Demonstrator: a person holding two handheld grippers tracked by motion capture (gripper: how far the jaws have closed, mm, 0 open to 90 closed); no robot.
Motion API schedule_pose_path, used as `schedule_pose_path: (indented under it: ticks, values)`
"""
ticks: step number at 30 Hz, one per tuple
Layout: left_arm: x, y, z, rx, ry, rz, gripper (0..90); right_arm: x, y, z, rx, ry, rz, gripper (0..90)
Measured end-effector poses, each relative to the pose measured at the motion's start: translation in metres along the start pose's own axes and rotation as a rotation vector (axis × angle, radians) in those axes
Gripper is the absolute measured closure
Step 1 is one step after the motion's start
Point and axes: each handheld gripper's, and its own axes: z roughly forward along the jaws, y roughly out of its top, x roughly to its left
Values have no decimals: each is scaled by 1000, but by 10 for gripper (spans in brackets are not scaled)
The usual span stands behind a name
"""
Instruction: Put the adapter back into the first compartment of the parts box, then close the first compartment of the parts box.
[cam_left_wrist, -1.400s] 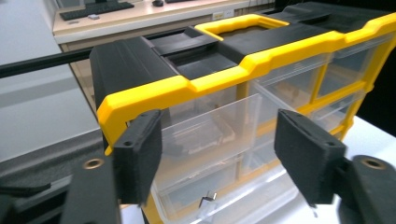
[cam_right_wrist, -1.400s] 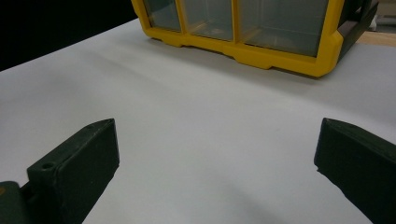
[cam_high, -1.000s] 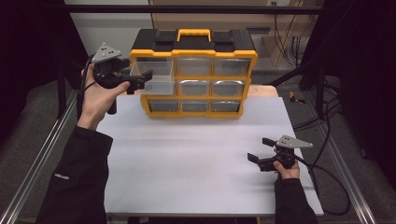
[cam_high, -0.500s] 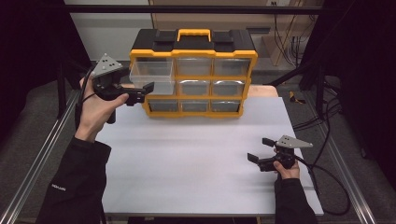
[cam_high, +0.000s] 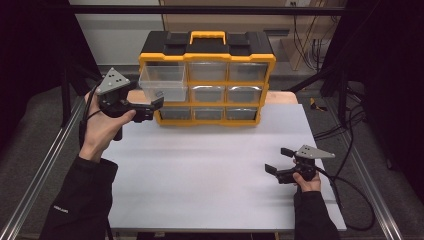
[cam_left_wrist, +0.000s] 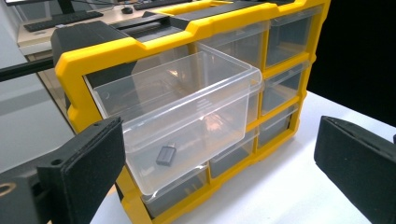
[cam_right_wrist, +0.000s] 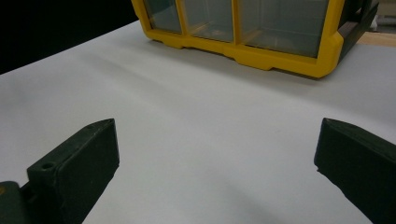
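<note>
Holding the left gripper (cam_high: 152, 106) just off the pulled-out clear drawer (cam_left_wrist: 180, 119), you have its jaws spread wide, having just been opening, with nothing pinched. That drawer (top-left of the yellow organizer (cam_high: 207, 58)) sits ahead of the jaws, towards the left one, a small dark part (cam_left_wrist: 166, 154) lying inside. Your right gripper (cam_high: 278, 161) rests well apart on the white table (cam_high: 210, 170), jaws likewise spread, empty.

Cables (cam_high: 345, 125) trail over the grey floor (cam_high: 40, 125).
</note>
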Motion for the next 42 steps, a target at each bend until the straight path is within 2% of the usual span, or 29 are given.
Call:
schedule_pose_path:
  ticks: [8, 23, 27, 35, 38, 42]
  values:
    - [-2, -7, -3, -5, -9, 4, 10, 0, 0, 0, 2, -3, -1, 5]
    - [-6, -18, 2, 9, -25, 1, 1, 0, 0, 0, 1, -2, -1, 5]
    - [-8, -21, 5, 6, -31, 12, 2, 0, 0, 0, 1, -2, -3, 5]
    - [-9, -30, 11, 14, -31, -7, 59, 0, 0, 0, 2, -2, -3, 5]
    - [-9, -34, 12, 20, -42, -25, 131, 0, 0, 0, 5, -3, -4, 5]
    - [-9, -38, 13, 30, -28, -27, 181, 0, 0, 1, 7, -3, -5, 5]
